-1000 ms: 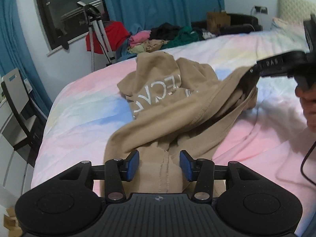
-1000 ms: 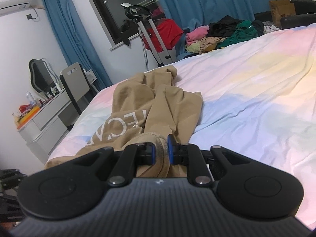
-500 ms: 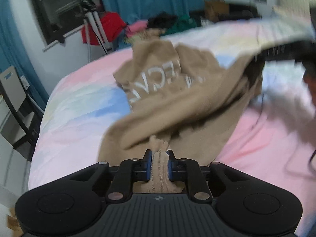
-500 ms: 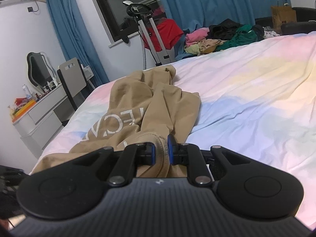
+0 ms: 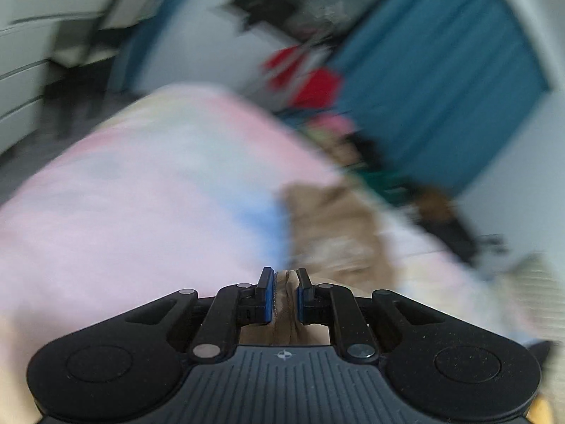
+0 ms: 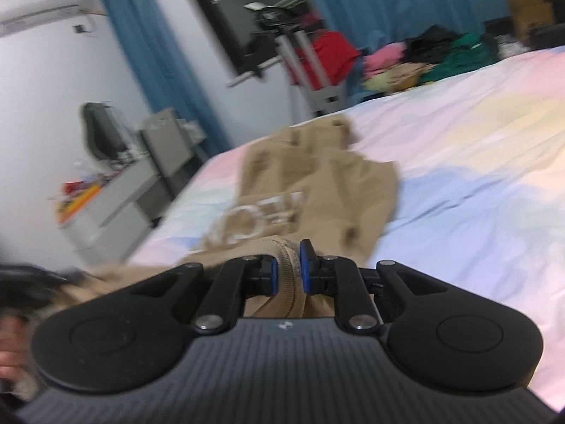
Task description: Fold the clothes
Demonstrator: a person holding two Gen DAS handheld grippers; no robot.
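Our left gripper (image 5: 284,295) clamps a bunched fold of the tan sweatshirt (image 5: 332,226), and our right gripper (image 6: 288,270) pinches its ribbed hem (image 6: 287,265). The garment lies crumpled across the pastel bedsheet (image 6: 476,183), white lettering (image 6: 261,215) facing up, one end trailing toward the bed's far edge. The left view is heavily blurred. A pile of clothes (image 6: 416,60) sits beyond the bed.

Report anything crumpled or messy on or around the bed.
The tan garment lies bunched and twisted on the pastel bedspread, not flat. Beyond the bed's far edge, a pile of loose clothes sits unfolded.
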